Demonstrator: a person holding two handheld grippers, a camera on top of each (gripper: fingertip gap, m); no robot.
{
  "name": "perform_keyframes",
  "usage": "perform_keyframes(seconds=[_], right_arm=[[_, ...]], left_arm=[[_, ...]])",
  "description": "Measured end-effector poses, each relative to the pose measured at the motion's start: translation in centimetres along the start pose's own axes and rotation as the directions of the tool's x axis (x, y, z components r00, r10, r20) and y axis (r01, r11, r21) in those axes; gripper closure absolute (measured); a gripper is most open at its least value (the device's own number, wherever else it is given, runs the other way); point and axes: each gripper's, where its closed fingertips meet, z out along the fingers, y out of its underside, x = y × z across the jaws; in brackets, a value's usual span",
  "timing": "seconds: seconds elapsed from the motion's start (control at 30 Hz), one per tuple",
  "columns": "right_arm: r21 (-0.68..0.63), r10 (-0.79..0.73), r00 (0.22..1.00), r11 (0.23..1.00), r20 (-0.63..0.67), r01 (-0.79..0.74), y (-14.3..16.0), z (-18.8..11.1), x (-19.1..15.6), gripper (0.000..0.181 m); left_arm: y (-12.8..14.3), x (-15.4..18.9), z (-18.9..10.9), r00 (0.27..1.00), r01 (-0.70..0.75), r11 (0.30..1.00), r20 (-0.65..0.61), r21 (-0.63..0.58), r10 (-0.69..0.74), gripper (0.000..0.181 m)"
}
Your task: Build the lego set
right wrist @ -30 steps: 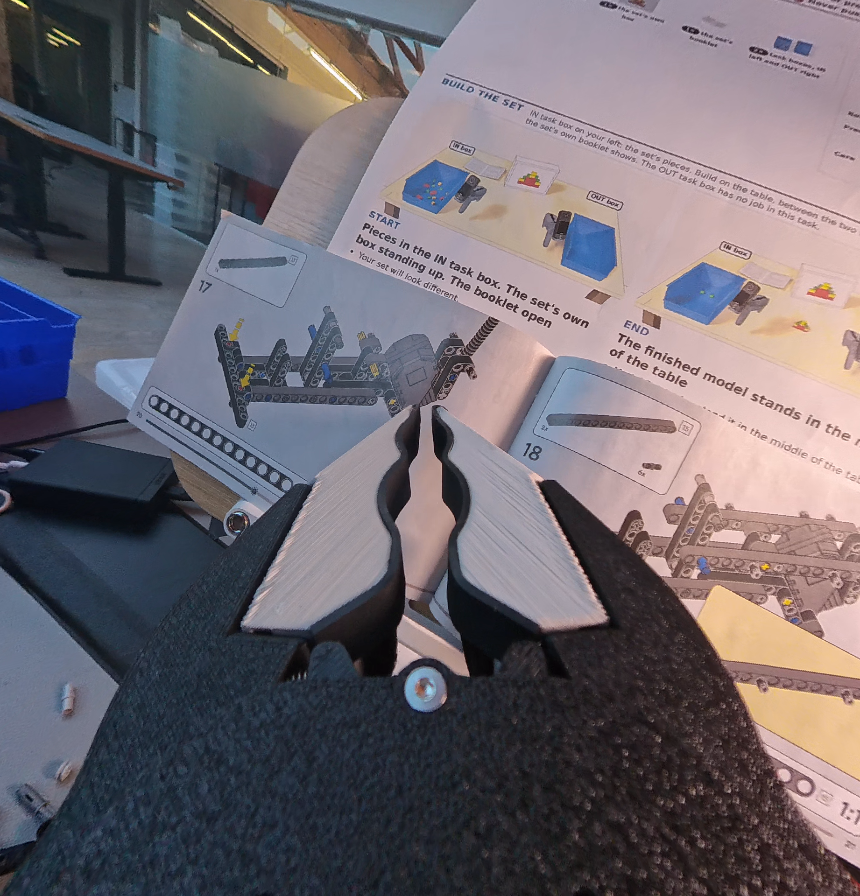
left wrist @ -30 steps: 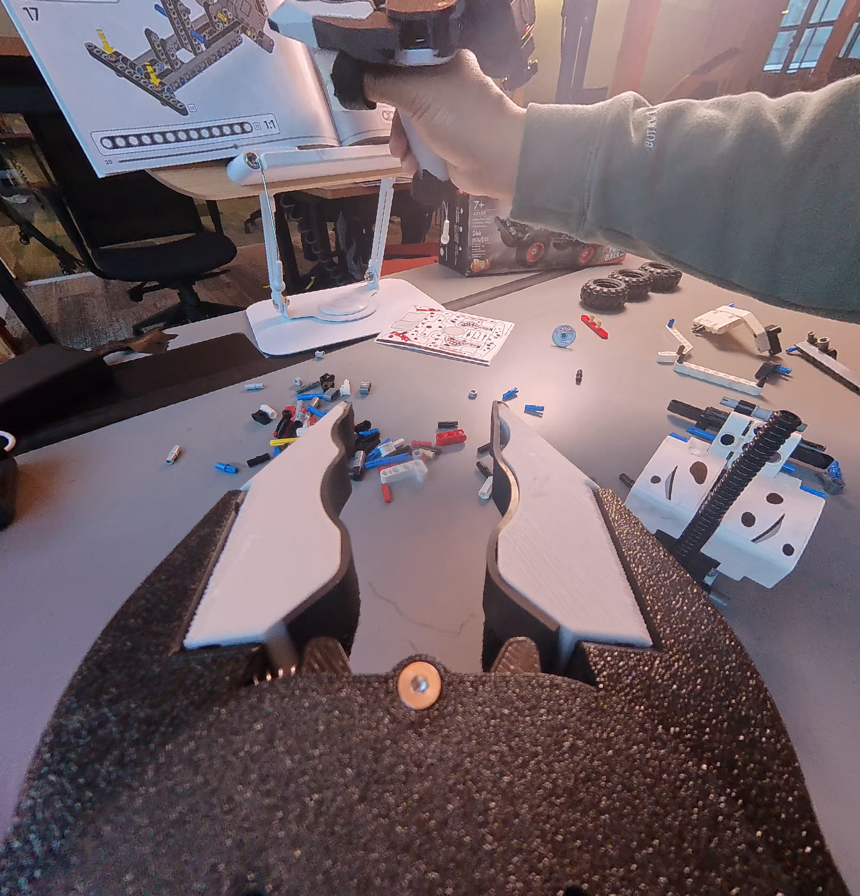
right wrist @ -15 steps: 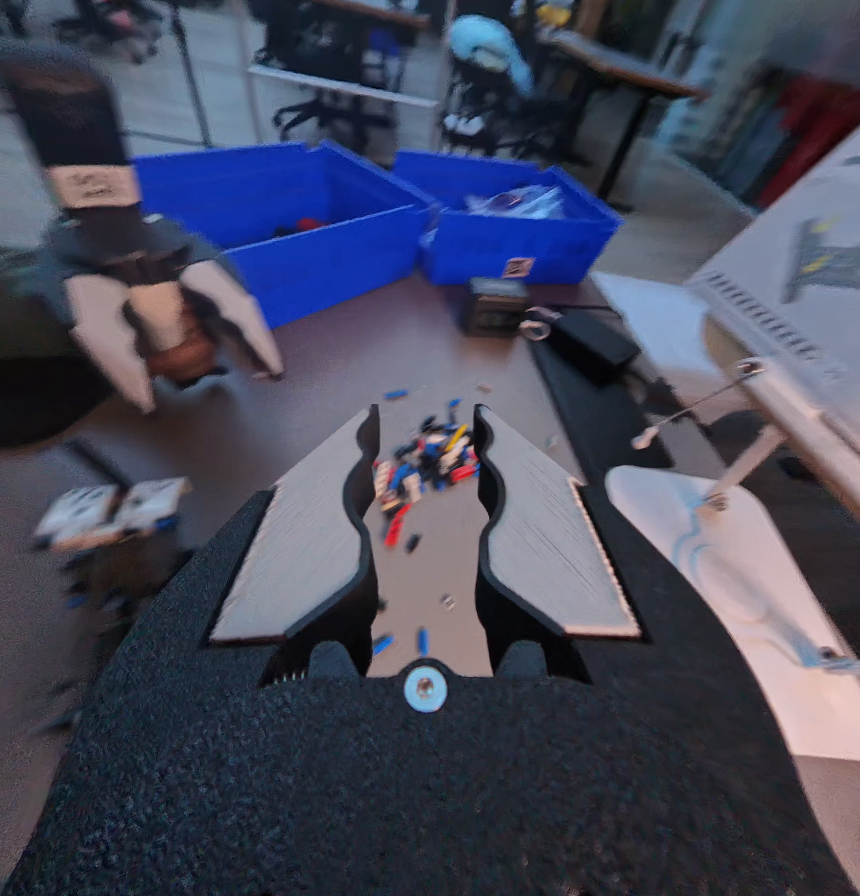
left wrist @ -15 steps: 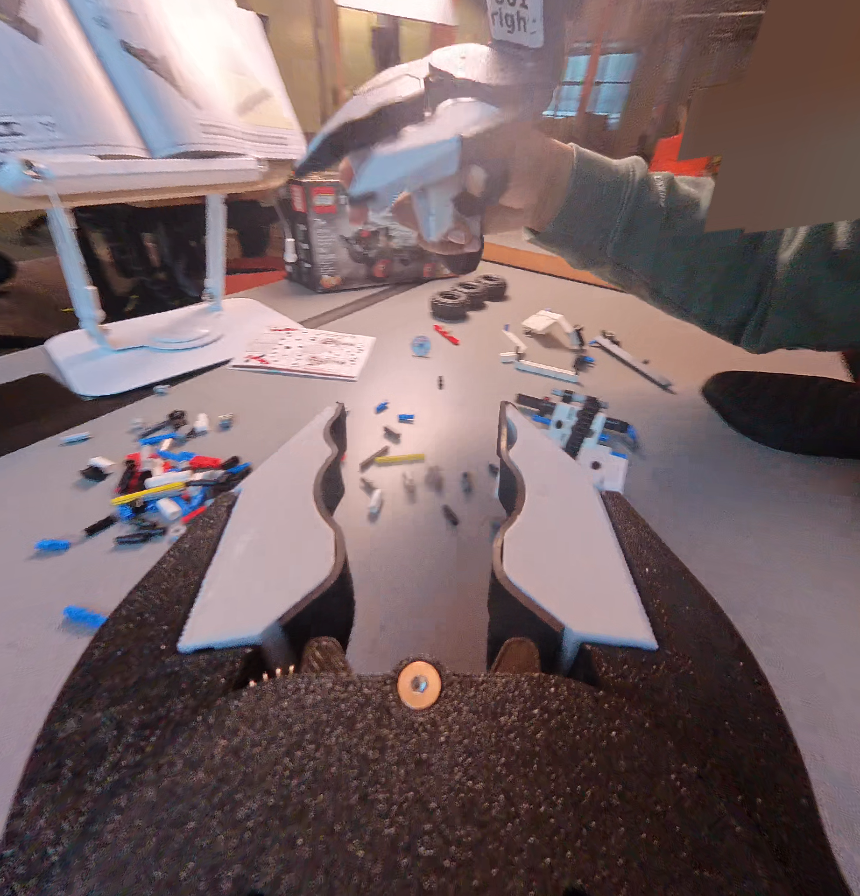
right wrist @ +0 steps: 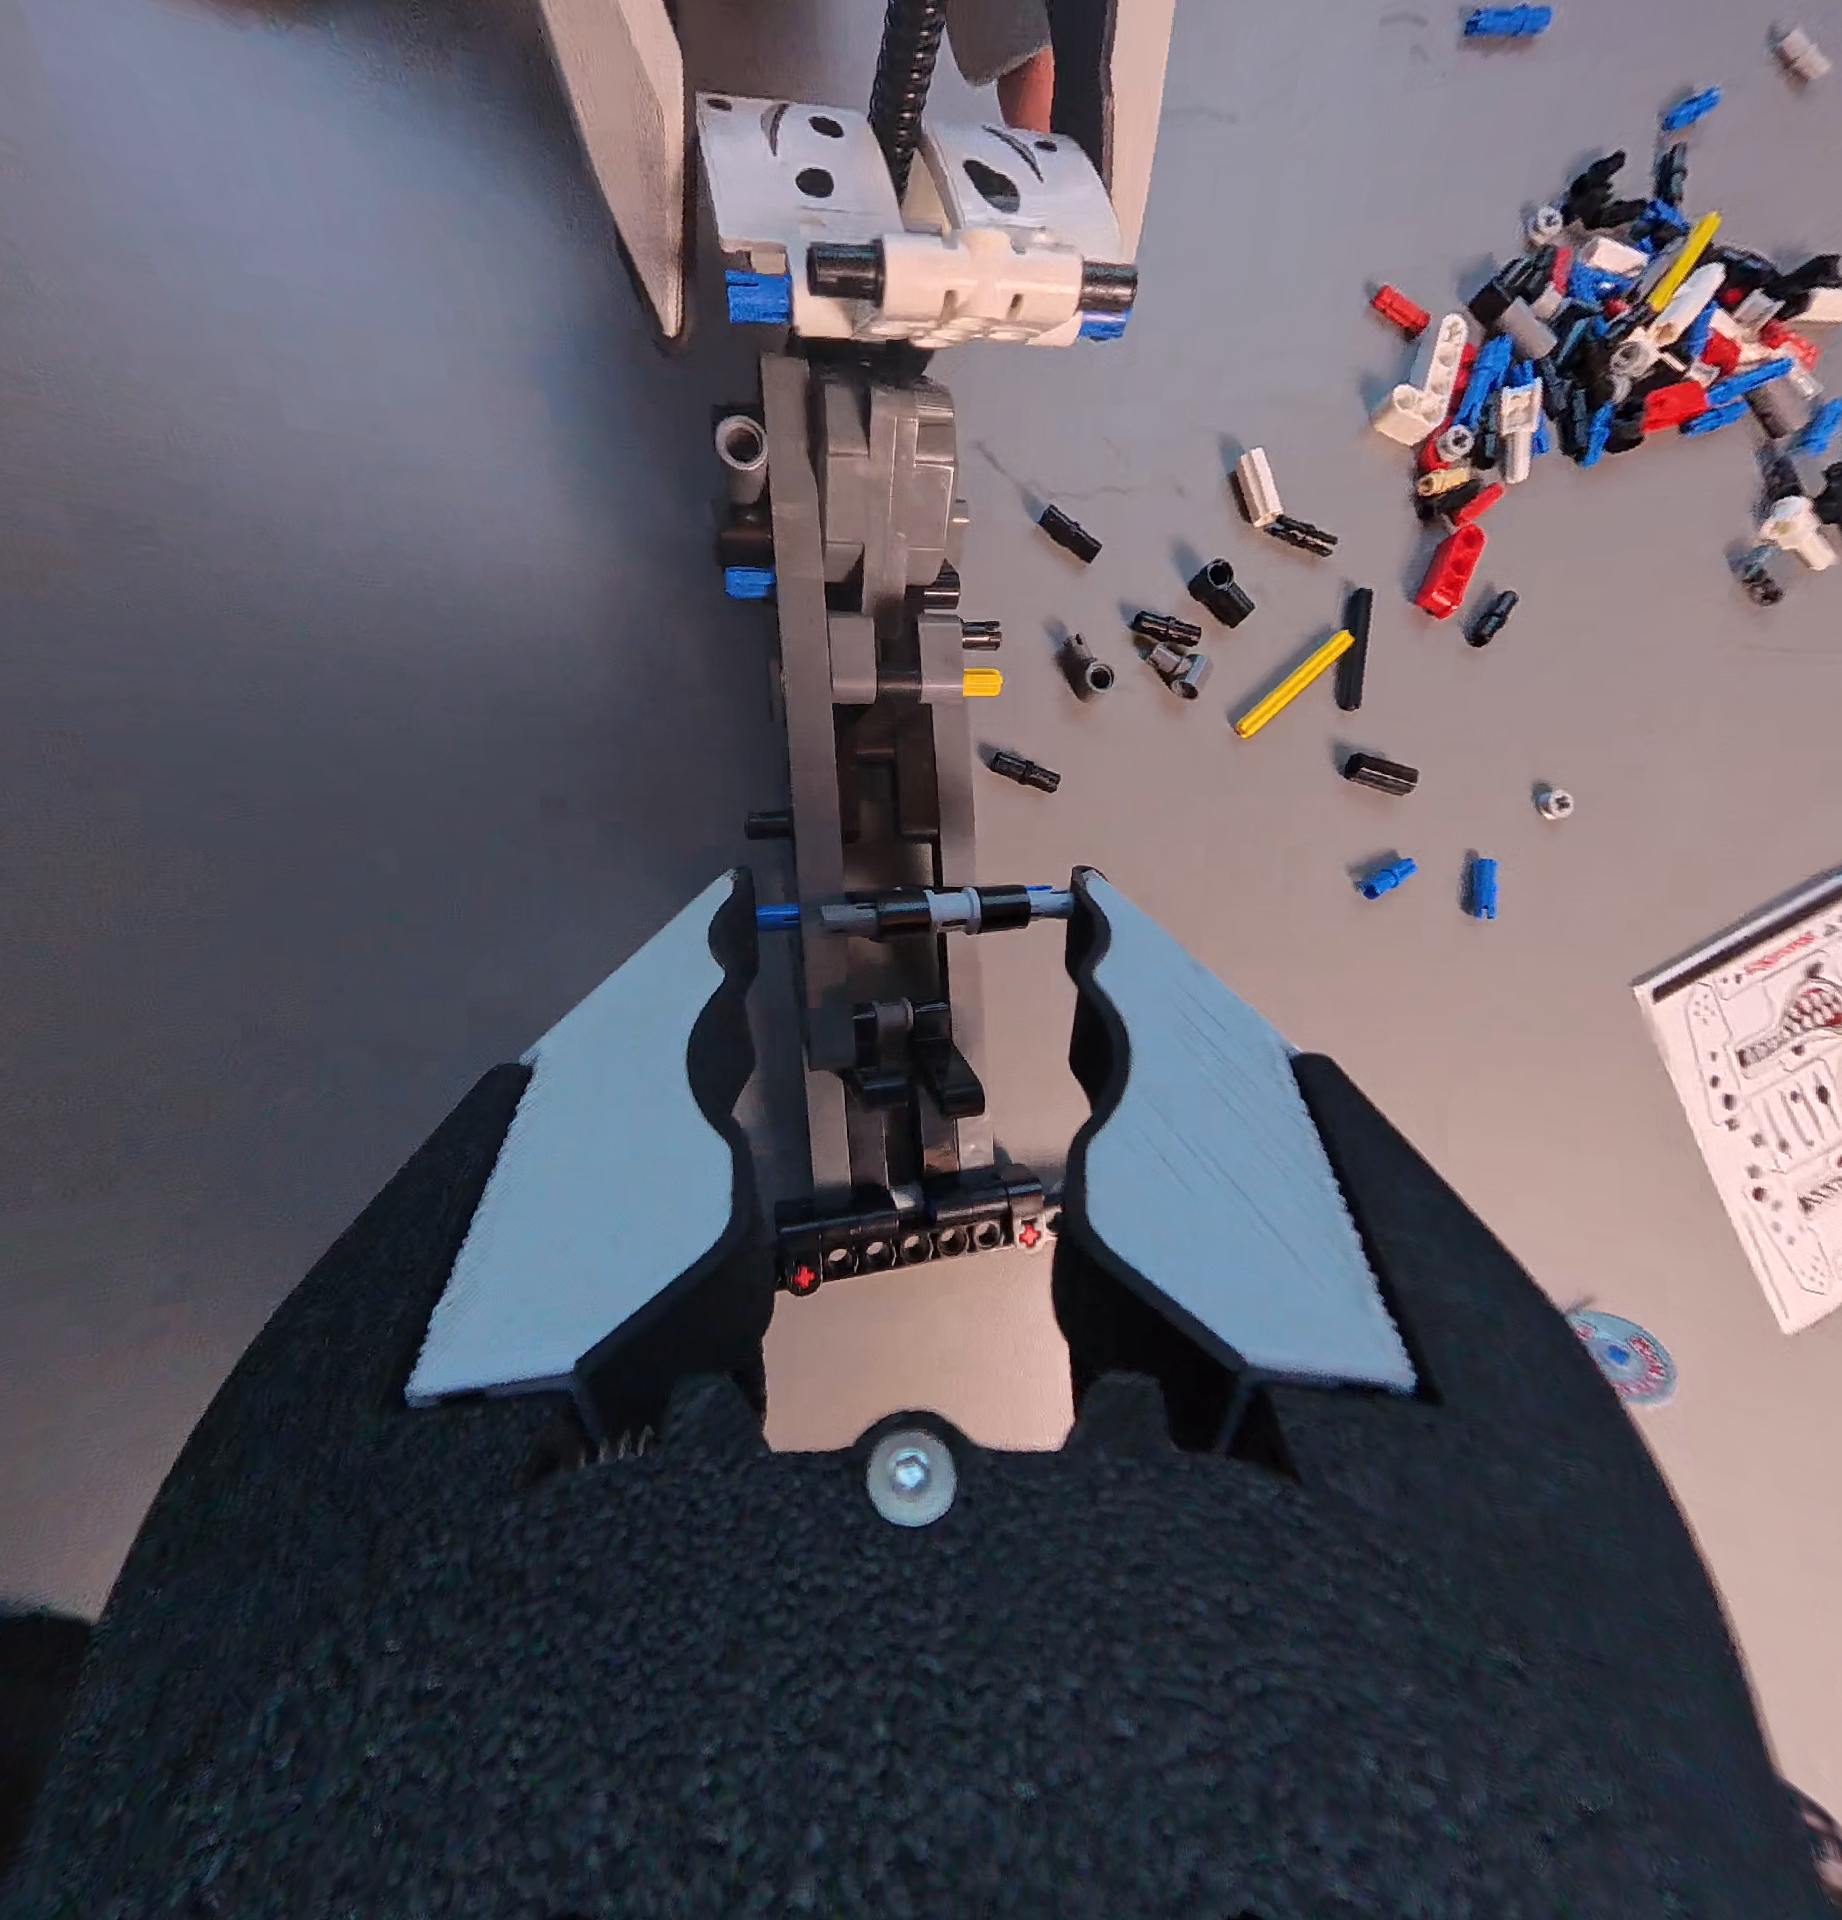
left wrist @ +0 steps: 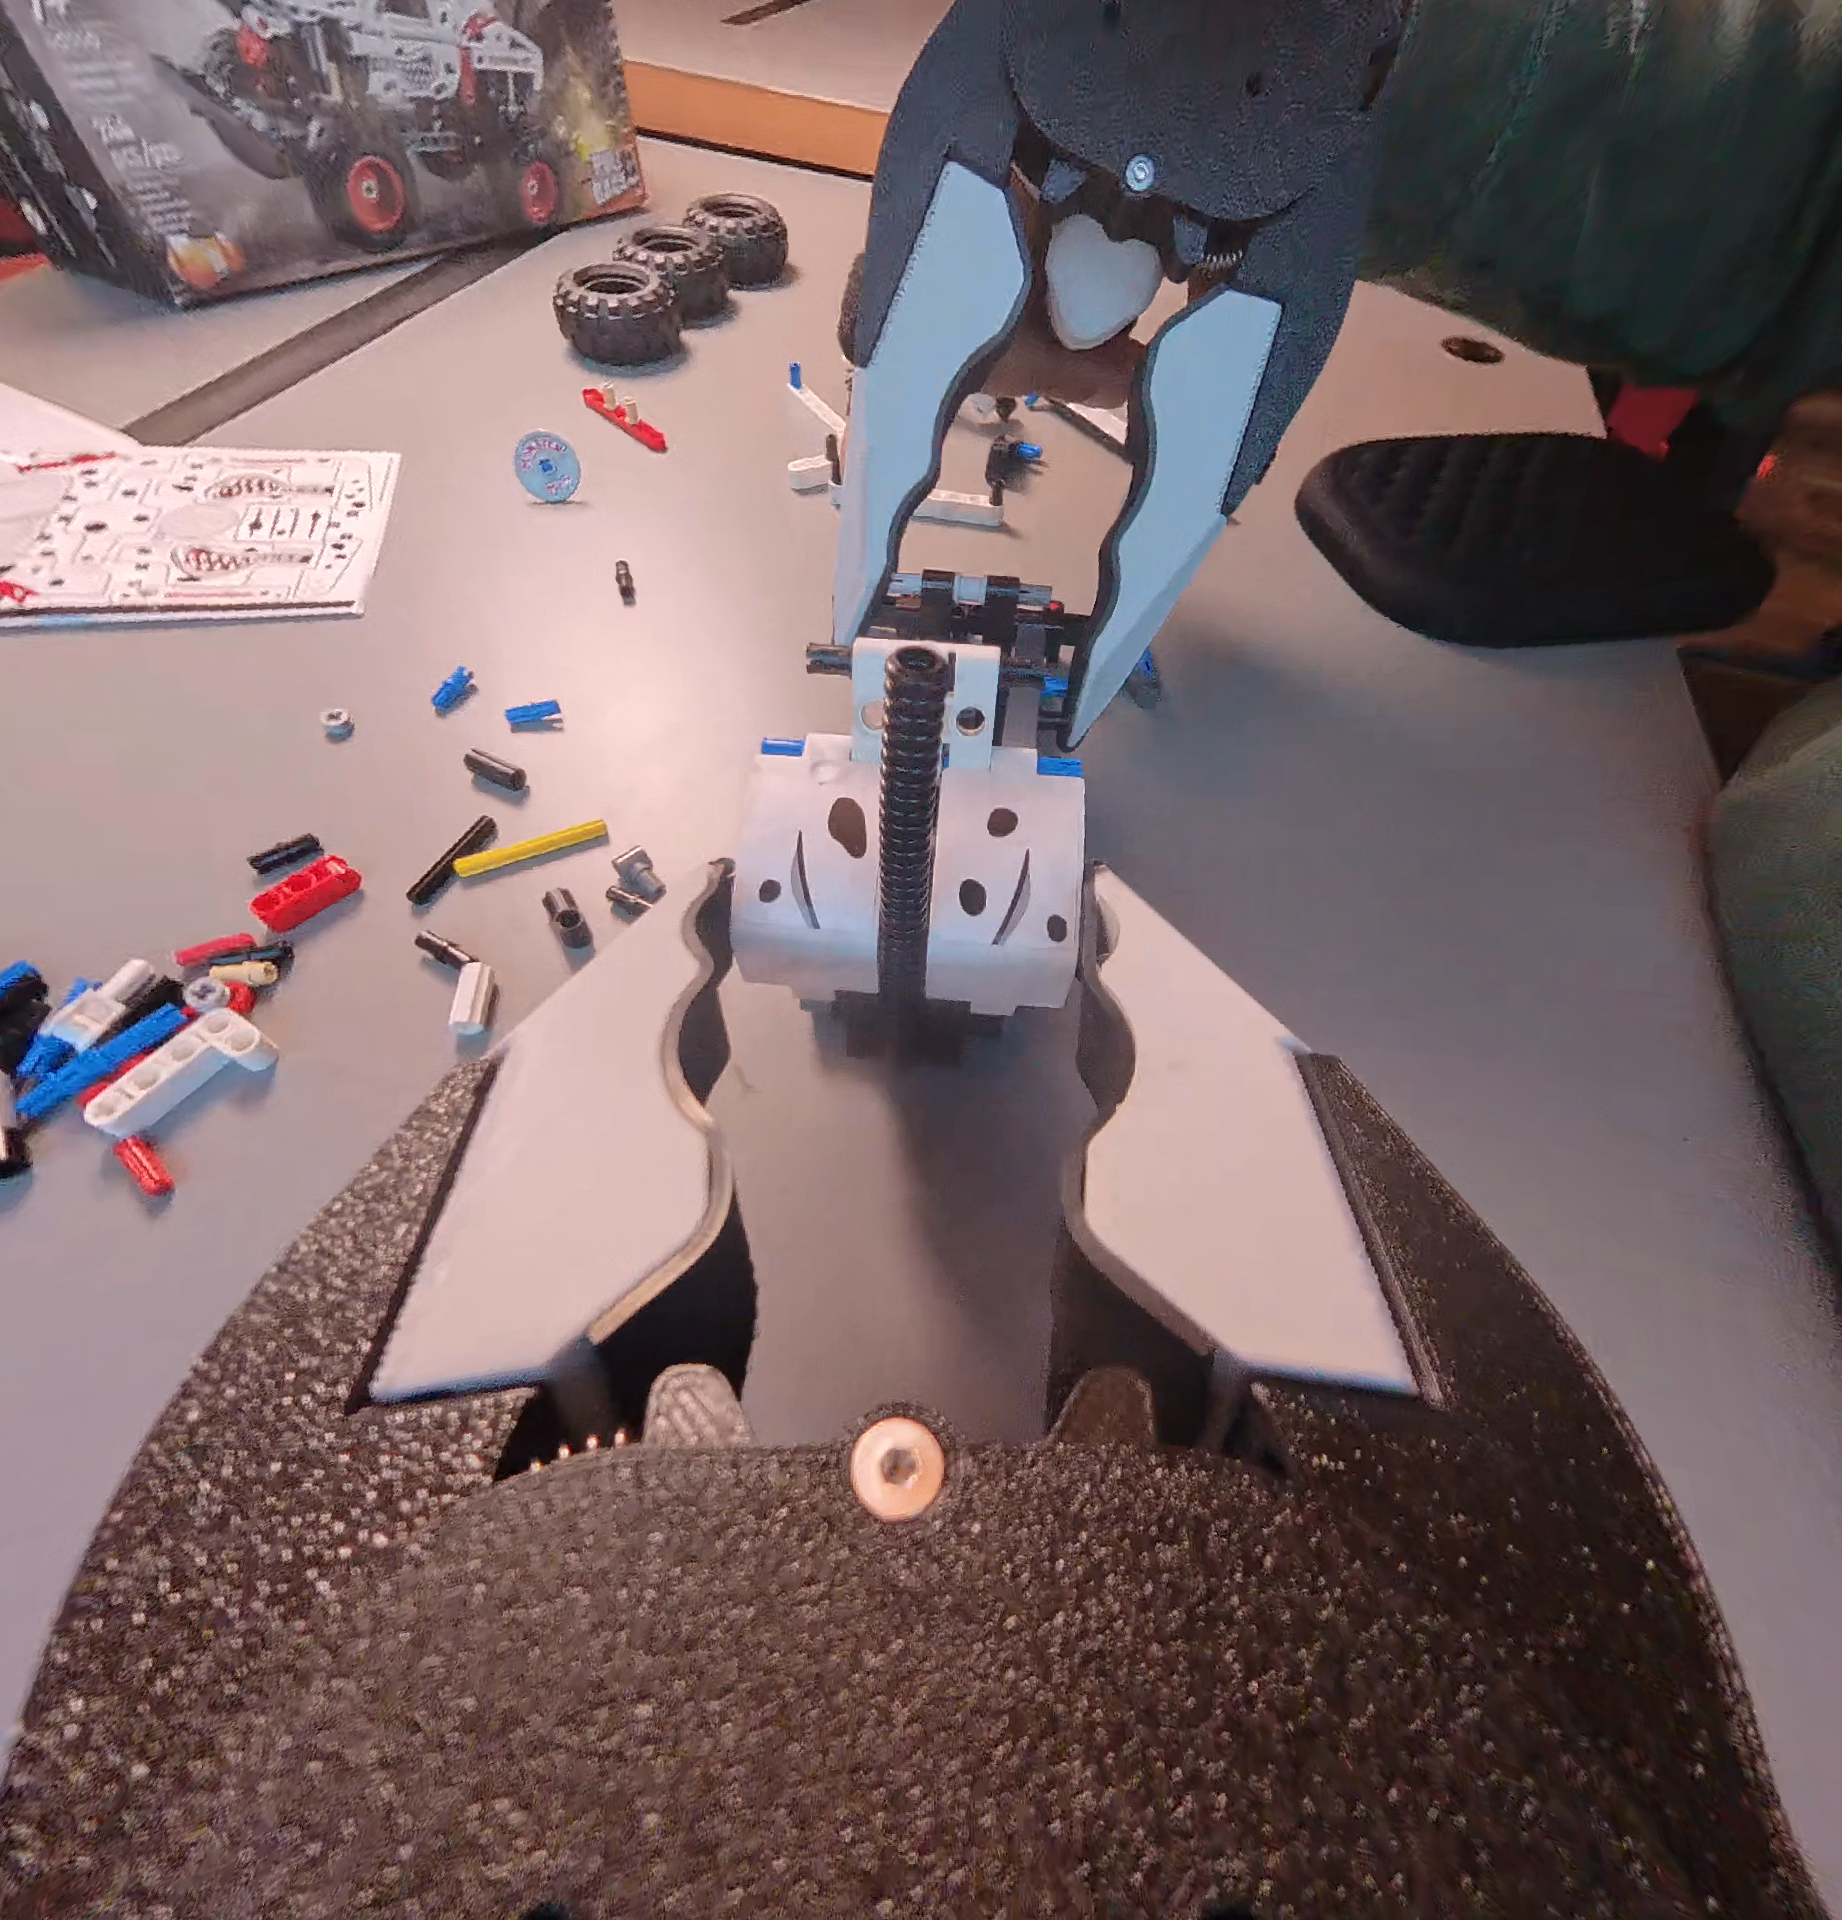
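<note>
Grey tabletop (left wrist: 1416,935); the half-built lego model (right wrist: 875,727) lies between your two grippers; left gripper (left wrist: 901,935) open around its white end, right gripper (right wrist: 906,904) open astride the dark frame; close both squarely on solid beams, clear of the protruding pins, before lifting.

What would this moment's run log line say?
left gripper: open, at white end of chassis | right gripper: open, straddling other end | loose pieces beside

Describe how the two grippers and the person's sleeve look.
Both the left gripper and the right gripper have a rough black body, pale grey wavy-edged fingers and one silver screw. The sleeve is dark green.
</note>
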Motion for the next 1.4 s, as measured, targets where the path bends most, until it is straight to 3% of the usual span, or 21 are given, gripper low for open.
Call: perform_keyframes(seconds=[0.13, 0.27, 0.37, 0.57, 0.93, 1.27, 1.4], right_arm=[[0.056, 0.148, 0.946, 0.984, 0.289, -0.171, -0.7, -0.7, -0.5, 0.123], [-0.014, 0.348, 0.722, 0.905, 0.598, -0.425, -1.3, -1.5, -0.6, 0.123], [-0.058, 0.392, 0.613, 0.869, 0.686, -0.492, -1.4, -1.3, -0.3, 0.123], [-0.096, 0.403, 0.529, 0.852, 0.747, -0.514, -1.5, -1.3, -0.4, 0.123], [-0.071, 0.399, 0.529, 0.842, 0.750, -0.534, -1.4, -1.3, 0.0, 0.123], [0.000, 0.340, 0.654, 0.887, 0.676, -0.461, -1.6, -1.4, 0.0, 0.123], [0.061, 0.279, 0.749, 0.918, 0.601, -0.391, -2.2, -1.3, 0.2, 0.123]], left_arm=[[-0.6, -0.4, -0.2, 0.972, 0.224, 0.974, -0.081, 0.022, -0.221, 0.115], [-1.1, -1.7, -0.3, 0.933, 0.353, 0.934, -0.092, 0.052, -0.348, 0.126], [-0.6, -1.7, -0.1, 0.924, 0.374, 0.927, -0.090, 0.030, -0.370, 0.126], [-0.2, -1.5, -0.8, 0.933, 0.351, 0.936, -0.086, 0.004, -0.349, 0.126], [0.2, -2.1, -1.8, 0.933, 0.356, 0.934, -0.062, 0.002, -0.355, 0.133], [-1.4, -1.8, -1.6, 0.955, 0.294, 0.952, -0.055, 0.083, -0.291, 0.142], [-2.0, -1.6, -1.7, 0.968, 0.249, 0.961, -0.043, 0.118, -0.246, 0.145]])
